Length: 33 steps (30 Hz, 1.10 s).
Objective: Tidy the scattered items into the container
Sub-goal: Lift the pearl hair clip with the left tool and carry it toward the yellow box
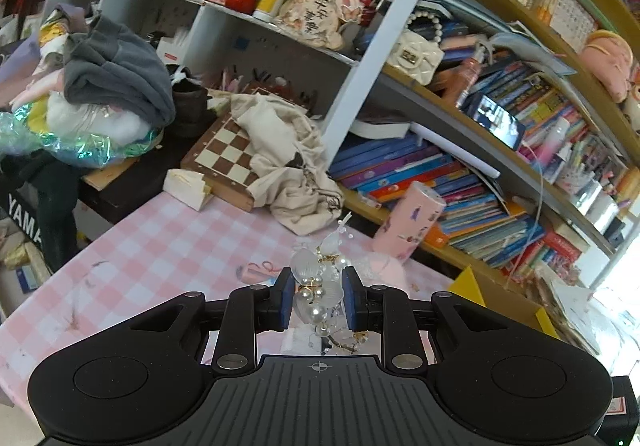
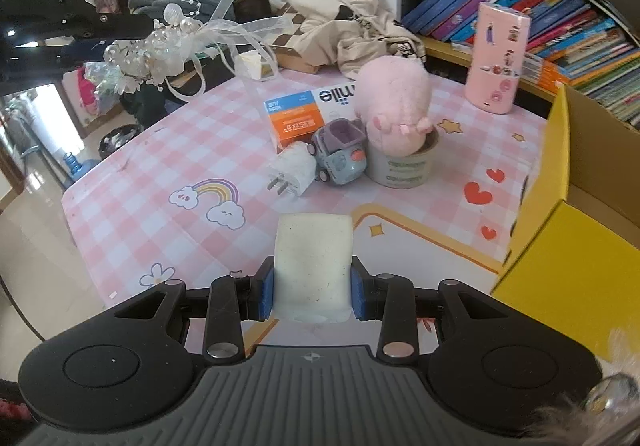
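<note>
My right claw (image 2: 312, 292) was clenched on a pale block (image 2: 314, 268), low centre of frame, lifted clear of the desk (image 2: 160, 181) so it could swing to the yellow box (image 2: 560, 246) at right. My left claw (image 1: 318, 300) gripped the pearl ornament (image 1: 320, 286) aloft, waiting its turn.

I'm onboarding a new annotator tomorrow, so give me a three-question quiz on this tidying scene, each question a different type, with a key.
1. True or false: the left hand-held gripper is empty.
2. Multiple choice: the right hand-held gripper holds A) a white charger, B) a cream rectangular block, C) a toy car.
3. Fill in: the pink plush toy sits in a grey ____.

Key:
1. False; it is shut on a pearl hair ornament.
2. B. The white charger and toy car lie on the checked tablecloth.
3. Cup.
</note>
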Tool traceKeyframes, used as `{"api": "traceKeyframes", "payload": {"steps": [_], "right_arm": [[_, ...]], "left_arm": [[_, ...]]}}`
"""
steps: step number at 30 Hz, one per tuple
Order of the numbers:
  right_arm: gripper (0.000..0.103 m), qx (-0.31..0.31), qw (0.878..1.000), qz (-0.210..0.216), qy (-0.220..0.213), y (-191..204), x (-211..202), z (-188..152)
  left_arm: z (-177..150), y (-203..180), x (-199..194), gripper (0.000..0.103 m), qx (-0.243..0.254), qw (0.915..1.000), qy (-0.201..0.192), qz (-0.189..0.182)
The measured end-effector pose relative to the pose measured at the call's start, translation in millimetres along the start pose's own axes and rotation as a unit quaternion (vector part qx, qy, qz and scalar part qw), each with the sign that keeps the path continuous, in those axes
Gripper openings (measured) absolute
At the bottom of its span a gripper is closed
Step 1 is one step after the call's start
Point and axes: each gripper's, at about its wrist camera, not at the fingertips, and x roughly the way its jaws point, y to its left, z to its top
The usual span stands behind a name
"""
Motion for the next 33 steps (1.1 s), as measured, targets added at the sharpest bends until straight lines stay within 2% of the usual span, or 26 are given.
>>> {"api": "traceKeyframes", "payload": {"steps": [14,33], "right_arm": [[0.034,0.028,0.999,-0.032,-0.017,12,-30,-20],[0.034,0.078,0.993,-0.079,-0.031,16,-63,-49]], "left_arm": [[-27,-1,-20,0.023,0.006,0.9986,0.035,-0.038],[-41,-12,-35,0.023,0.036,0.9942,0.057,-0.083]]}}
